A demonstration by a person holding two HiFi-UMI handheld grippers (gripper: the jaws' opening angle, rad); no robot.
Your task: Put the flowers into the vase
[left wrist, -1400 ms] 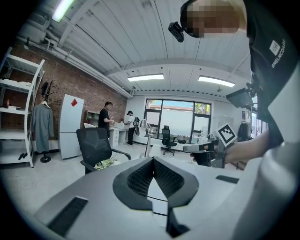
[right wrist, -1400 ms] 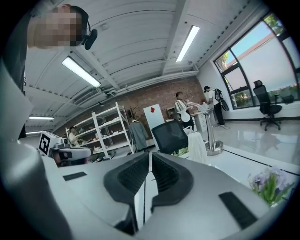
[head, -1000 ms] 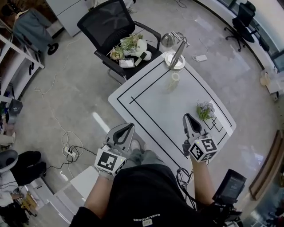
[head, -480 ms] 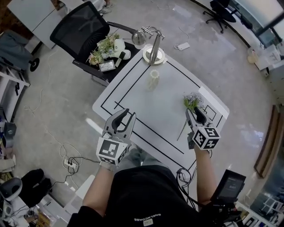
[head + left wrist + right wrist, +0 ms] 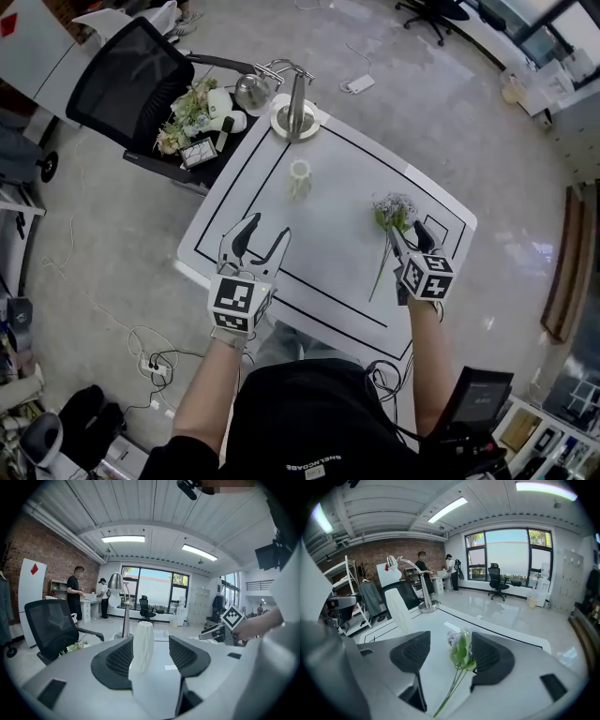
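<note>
Both hands have swung in from the near edge and out over the worktop. On the left, the left tongs are spreading their jaws with the white vase lined up beyond them, apart from it and gripping nothing. On the right, the right tongs are opening too, with the flowers lying flat on the worktop, their head between the jaws and not yet pinched, so the pick-up looks about to start. The vase stands upright mid-worktop and looks empty.
</note>
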